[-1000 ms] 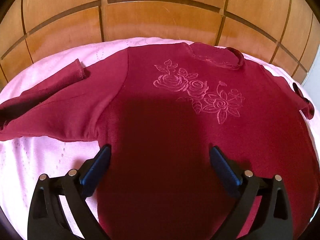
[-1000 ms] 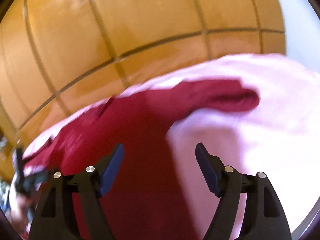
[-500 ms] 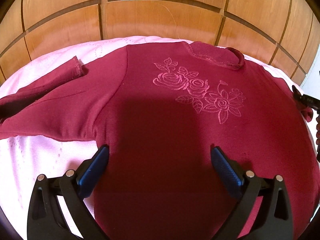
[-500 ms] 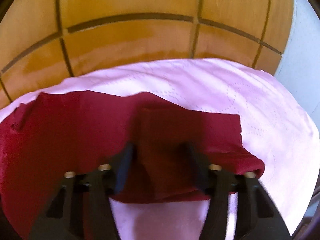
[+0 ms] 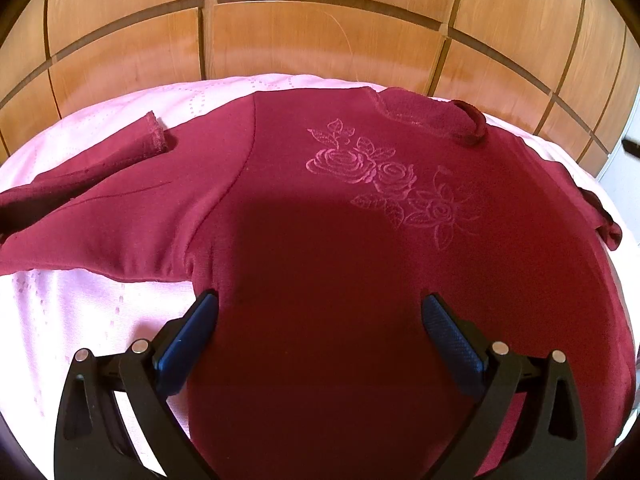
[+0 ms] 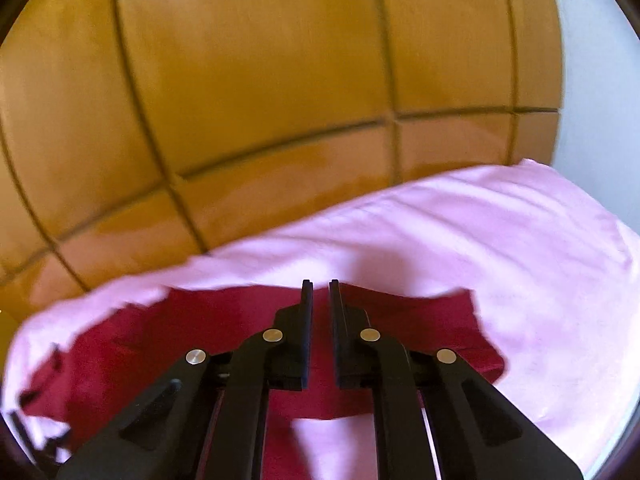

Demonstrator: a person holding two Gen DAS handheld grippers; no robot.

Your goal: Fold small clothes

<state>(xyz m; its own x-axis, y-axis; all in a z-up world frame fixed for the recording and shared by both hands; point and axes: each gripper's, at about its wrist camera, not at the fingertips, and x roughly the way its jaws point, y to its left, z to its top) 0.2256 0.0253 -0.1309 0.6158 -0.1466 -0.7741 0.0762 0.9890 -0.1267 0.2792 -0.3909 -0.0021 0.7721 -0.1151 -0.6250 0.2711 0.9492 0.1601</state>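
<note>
The left gripper [image 5: 320, 312] points downward with its blue-padded fingers [image 5: 188, 344] spread wide. The right gripper [image 6: 319, 292] is closing, black fingers [image 6: 306, 320] nearly together, cloth between them.

Your left wrist camera looks steeply down along its claw [image 5: 319, 312], close over the maroon sweater [image 5: 320, 220] on the pink sheet [image 5: 80, 304], facing the wooden panelled wall [image 5: 320, 40]. Your right wrist camera sits behind its claw [image 6: 319, 286], tilted less steeply and aimed further up that wall. Both views share sweater, sheet and wall.
</note>
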